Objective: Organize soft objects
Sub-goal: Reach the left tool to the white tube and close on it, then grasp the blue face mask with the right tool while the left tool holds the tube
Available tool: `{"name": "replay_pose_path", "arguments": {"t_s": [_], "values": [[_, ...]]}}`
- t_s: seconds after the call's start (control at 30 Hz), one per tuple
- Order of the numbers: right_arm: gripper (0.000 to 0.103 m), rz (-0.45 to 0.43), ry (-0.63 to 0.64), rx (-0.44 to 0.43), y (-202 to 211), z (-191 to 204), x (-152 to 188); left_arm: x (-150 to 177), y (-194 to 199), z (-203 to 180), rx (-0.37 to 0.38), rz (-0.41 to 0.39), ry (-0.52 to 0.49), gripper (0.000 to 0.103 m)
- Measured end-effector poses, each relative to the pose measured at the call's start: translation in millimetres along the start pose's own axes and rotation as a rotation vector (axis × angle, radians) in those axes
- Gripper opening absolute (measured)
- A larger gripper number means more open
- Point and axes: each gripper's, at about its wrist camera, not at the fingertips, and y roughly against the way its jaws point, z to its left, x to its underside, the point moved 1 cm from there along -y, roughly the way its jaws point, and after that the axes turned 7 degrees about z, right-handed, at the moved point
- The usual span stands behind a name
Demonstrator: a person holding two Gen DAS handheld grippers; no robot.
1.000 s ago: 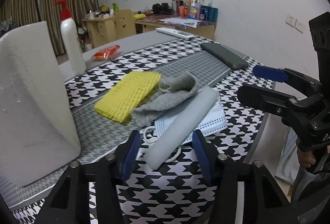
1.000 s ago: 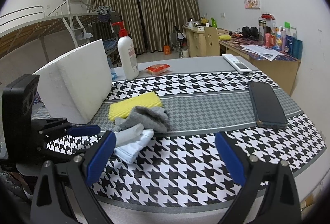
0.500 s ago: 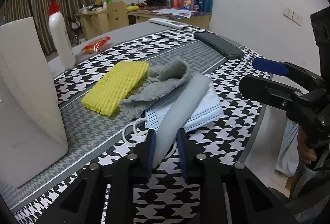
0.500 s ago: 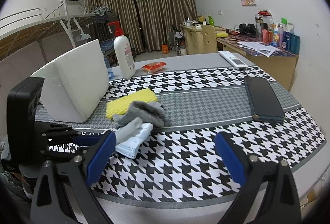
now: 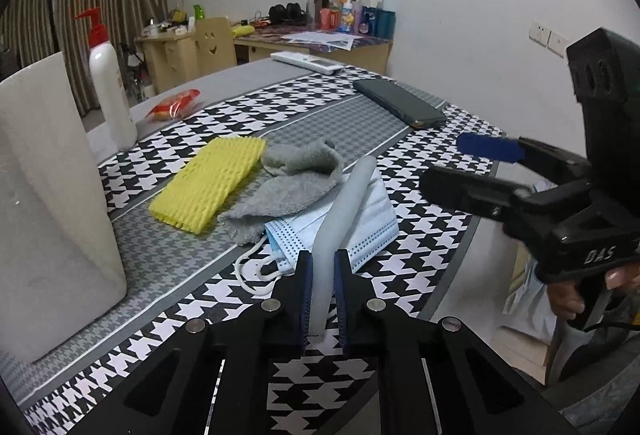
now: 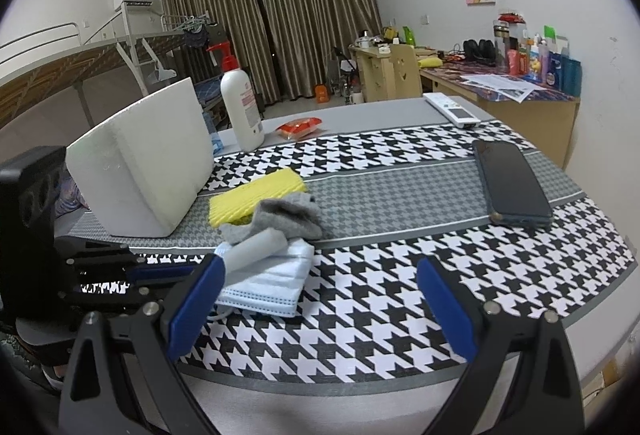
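The left tongs (image 5: 321,289) are clenched on the near end of the grey foam tube (image 5: 340,223), both blue pads pressing its sides after the jaws have just been closing around it. The tube runs away from the tongs, lying across the pale blue face mask (image 5: 360,225), whose white ear loops trail on the houndstooth cloth of the bench (image 5: 400,299). Just behind the mask sits the crumpled grey cloth (image 5: 288,183), one edge tucked against the tube, and beside that the yellow ribbed sponge (image 5: 208,181) lies flat. A big white foam block (image 5: 48,203) stands upright at the left, with a white pump bottle (image 5: 110,91) behind it.

Over on the right, the right tongs (image 6: 320,309) hang released, jaws spread wide with nothing between them, hovering above the near edge of the bench, well apart from the dark phone (image 6: 512,185). The mask and tube show just past the left-hand blue pad. A remote control (image 6: 450,109) rests at the far edge, and a red snack packet (image 6: 300,125) lies near the bottle.
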Motion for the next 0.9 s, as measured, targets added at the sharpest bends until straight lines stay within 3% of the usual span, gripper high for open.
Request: {"name": "replay_pose_path", "arguments": {"t_s": [0.13, 0.63, 0.9], "values": [[0.099, 0.013, 0.005, -0.015, -4, 4, 0, 1, 8, -1, 0.023, -0.019, 0.003, 0.012], [0.098, 0.080, 0.002, -0.110, -27, 12, 1, 8, 35, 15, -0.008, -0.087, 0.058, 0.012], [0.073, 0.155, -0.009, -0.161, -44, 17, 3, 13, 46, 21, -0.019, -0.112, 0.073, 0.011]]}}
